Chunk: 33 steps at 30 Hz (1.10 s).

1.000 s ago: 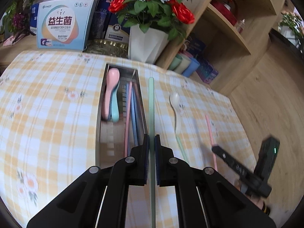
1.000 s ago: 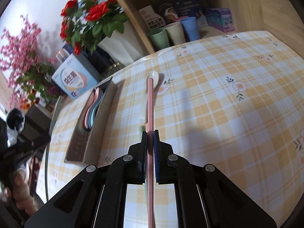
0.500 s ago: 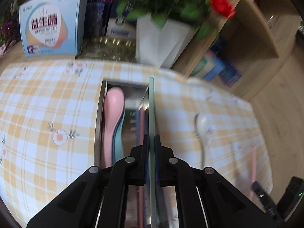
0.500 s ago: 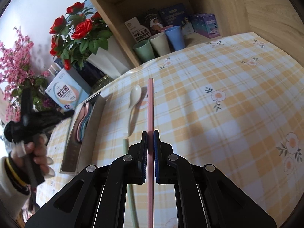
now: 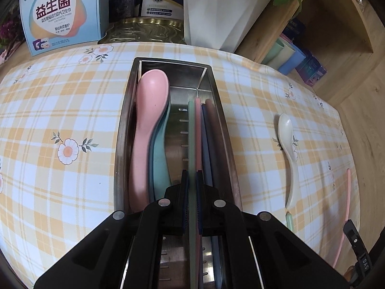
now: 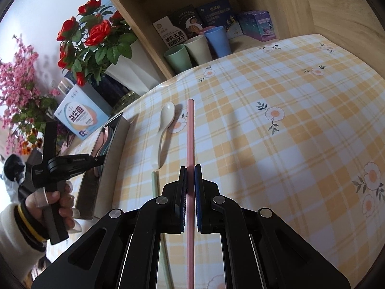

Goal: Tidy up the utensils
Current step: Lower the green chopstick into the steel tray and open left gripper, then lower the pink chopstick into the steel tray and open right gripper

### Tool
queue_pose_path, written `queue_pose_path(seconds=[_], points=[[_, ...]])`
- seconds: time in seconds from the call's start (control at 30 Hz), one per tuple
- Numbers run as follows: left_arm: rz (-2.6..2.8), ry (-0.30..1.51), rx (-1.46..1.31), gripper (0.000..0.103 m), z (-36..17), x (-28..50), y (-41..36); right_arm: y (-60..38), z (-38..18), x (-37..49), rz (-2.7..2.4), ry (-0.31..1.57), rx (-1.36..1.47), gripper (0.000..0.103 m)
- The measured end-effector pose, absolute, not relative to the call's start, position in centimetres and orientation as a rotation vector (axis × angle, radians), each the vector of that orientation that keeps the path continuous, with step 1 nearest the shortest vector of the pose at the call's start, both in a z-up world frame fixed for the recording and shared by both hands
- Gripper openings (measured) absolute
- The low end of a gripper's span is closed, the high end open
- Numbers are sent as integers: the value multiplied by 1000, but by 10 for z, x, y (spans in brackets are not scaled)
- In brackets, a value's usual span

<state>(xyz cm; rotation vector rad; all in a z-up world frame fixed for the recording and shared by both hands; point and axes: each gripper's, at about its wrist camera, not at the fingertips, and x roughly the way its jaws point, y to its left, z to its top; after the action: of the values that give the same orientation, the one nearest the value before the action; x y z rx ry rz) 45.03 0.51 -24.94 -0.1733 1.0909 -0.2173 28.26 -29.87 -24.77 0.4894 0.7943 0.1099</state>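
Utensils lay partly sorted: the left gripper (image 5: 191,180), pitched steeply down, pinched a green chopstick (image 5: 191,134) over the steel tray (image 5: 120,144), pink spoon (image 5: 146,125) left of its jaws, "益生菌" box (image 5: 60,12) beyond, while the right gripper (image 6: 190,175) clamped a pink chopstick (image 6: 190,130), cream spoon (image 6: 163,130) left.

Two down-tilted wrist views, shared metal tray (image 5: 125,130)

Both grippers, the left gripper (image 5: 191,180) and right gripper (image 6: 190,175), are matte black with silver screws and blue-edged pads; the left hand (image 6: 51,200) wears a white sleeve (image 6: 14,236) with black-and-yellow bands.
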Motion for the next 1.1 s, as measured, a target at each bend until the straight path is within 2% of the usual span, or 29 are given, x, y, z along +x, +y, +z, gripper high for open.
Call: queue_pose_path(seconds=[0.2, 0.3, 0.37, 0.4, 0.43, 0.47, 0.8, 1.1], points=[[-272, 1026, -162, 30, -221, 439, 10, -295, -239, 283, 110, 788, 474, 6], [-304, 978, -124, 49, -202, 425, 13, -290, -233, 285, 120, 788, 472, 6], [-326, 948, -96, 71, -191, 413, 17, -282, -228, 288, 132, 792, 460, 6], [-330, 936, -78, 77, -187, 408, 18, -279, -226, 289, 137, 793, 455, 6], [-322, 927, -54, 91, -183, 403, 20, -275, -224, 291, 145, 796, 449, 6], [-300, 912, -29, 96, -179, 396, 23, -269, -222, 293, 155, 802, 439, 6], [-289, 828, -8, 97, -166, 356, 64, -206, -203, 335, 252, 888, 395, 6], [-213, 798, -88, 97, -166, 341, 114, -136, -216, 401, 259, 1006, 471, 6]])
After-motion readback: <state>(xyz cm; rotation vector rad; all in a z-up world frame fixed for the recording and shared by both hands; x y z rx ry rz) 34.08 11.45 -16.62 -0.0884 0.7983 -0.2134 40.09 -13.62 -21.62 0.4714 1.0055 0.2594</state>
